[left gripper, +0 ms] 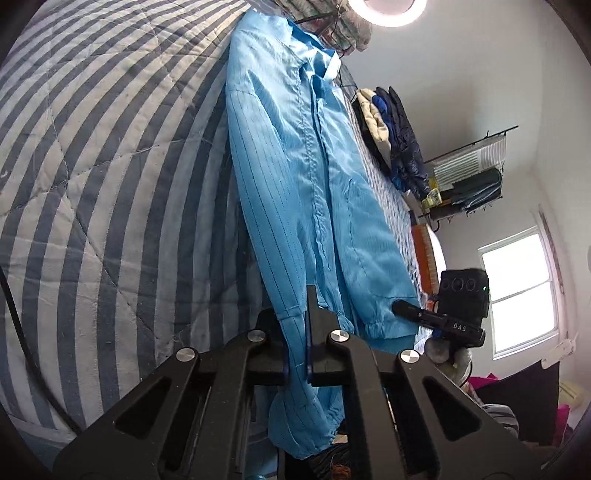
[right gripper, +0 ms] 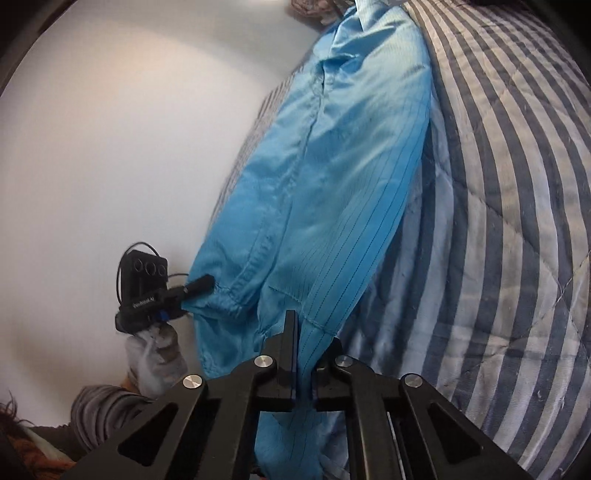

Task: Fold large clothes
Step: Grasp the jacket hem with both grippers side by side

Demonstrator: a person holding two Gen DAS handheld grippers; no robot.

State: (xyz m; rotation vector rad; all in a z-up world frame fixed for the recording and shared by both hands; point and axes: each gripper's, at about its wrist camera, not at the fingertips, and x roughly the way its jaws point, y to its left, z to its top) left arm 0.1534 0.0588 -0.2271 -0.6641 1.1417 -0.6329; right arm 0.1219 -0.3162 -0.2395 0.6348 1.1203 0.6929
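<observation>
Left wrist view: the left gripper (left gripper: pixel 298 332) has its jaws closed on a sleeve of the blue jacket (left gripper: pixel 314 177). The jacket lies spread, front up, on a bed with a striped quilt (left gripper: pixel 103 155). Beyond the bed: piled clothes (left gripper: pixel 391 125), a wall rack (left gripper: pixel 469 173), a window (left gripper: pixel 521 291), white walls, a ring light (left gripper: pixel 388 11). The right gripper (left gripper: pixel 410 308) touches the hem.

Right wrist view: the right gripper (right gripper: pixel 303 343) has its jaws closed on the jacket's (right gripper: pixel 325 184) other sleeve. The quilt (right gripper: pixel 498 206) lies to the right; a white wall (right gripper: pixel 110 129) to the left. The left gripper (right gripper: pixel 195 286) grips the hem.
</observation>
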